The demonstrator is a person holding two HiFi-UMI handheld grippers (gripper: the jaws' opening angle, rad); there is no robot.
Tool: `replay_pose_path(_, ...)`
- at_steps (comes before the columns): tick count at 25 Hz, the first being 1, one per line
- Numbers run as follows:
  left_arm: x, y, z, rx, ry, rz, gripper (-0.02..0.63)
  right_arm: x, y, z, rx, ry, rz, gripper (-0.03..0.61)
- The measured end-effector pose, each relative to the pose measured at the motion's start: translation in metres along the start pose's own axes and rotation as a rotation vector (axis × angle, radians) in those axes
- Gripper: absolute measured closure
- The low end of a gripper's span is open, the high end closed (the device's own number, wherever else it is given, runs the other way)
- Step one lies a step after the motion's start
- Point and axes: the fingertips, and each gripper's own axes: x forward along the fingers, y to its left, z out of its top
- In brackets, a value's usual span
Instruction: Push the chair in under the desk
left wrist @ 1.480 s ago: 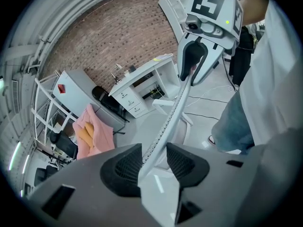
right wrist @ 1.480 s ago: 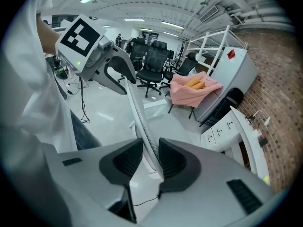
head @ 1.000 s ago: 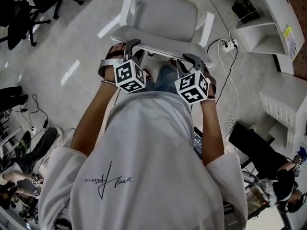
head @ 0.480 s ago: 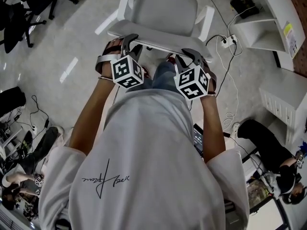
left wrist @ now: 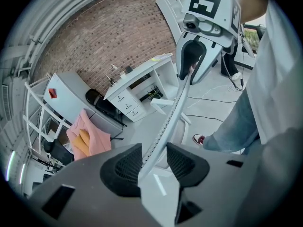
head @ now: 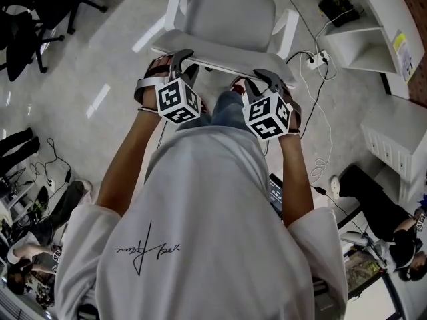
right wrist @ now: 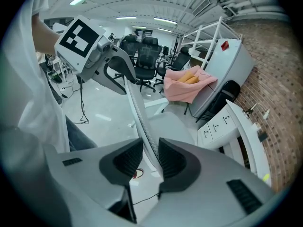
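Note:
A white chair [head: 230, 12] stands in front of me, its seat facing away, in the head view. My left gripper [head: 181, 59] and right gripper [head: 267, 79] both clamp the top edge of its backrest [head: 220, 57], one near each end. In the left gripper view the thin backrest [left wrist: 173, 112] runs between the pads of my left gripper [left wrist: 154, 162] toward the right gripper [left wrist: 194, 56]. The right gripper view shows the backrest [right wrist: 137, 108] pinched in my right gripper [right wrist: 150, 157]. The white desk [head: 373, 19] is at the right.
A power strip [head: 313, 62] with trailing cables lies on the floor right of the chair. Black office chairs [head: 27, 19] stand far left. A white shelf unit [head: 393, 145] is at the right, with people seated low at both sides. A pink cloth [right wrist: 187, 86] hangs nearby.
The chair and both grippers have shifted slightly up and away in the head view. Both grips on the backrest are unchanged.

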Motion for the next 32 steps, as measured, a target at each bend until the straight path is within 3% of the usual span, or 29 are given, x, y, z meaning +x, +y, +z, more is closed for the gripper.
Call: replay_pose_path(32, 0.049, 0.028, 0.060, 0.043, -0.026, -0.040, 0.450, 0.006, -0.074, -0.023, 0.046, 0.042, -0.018, 0.454)
